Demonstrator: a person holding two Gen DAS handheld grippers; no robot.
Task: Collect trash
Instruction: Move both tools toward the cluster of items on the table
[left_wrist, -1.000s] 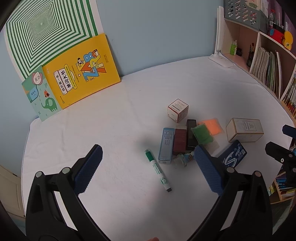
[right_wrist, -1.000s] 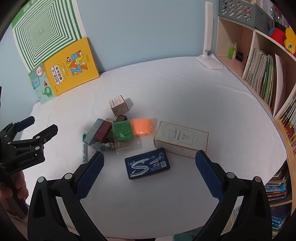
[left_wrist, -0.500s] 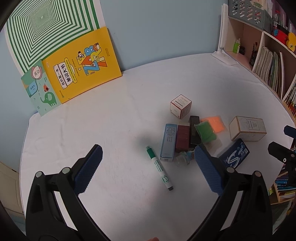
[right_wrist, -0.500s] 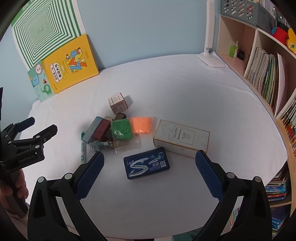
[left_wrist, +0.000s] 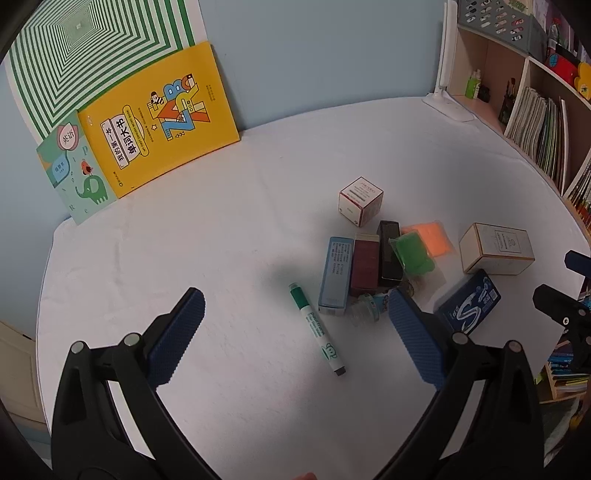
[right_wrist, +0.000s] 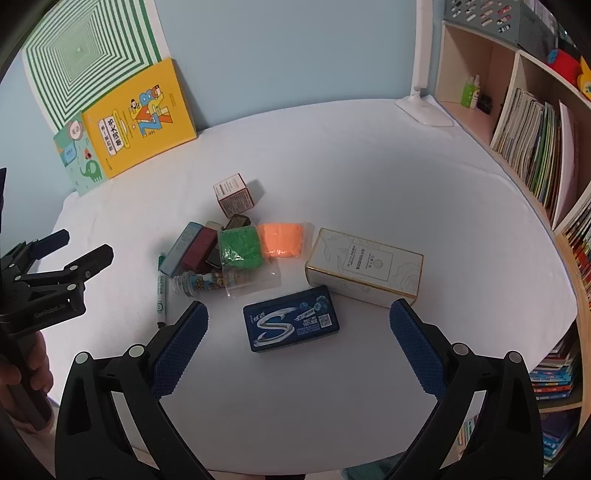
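**Litter clustered mid-counter, both grippers spread and empty**

The trash lies in a loose cluster on the white counter, taken here around the dark blue gum pack, a flat packet with a silver S swirl. Just behind and to the right of the pack sits a cream box with gold edging, lying flat. Behind the pack to the left are an orange sponge and a green sponge, side by side in clear wrapping. Left of the pack lies a small clear bottle on its side, and beyond it a maroon box and a pale blue box touch along their long sides. A green-capped marker lies farthest left of the pack. Well behind the pack stands a small white and red cube box.

The right gripper hangs over the gum pack, its jaws wide apart, holding nothing. The left gripper is likewise spread wide and empty, above the marker.
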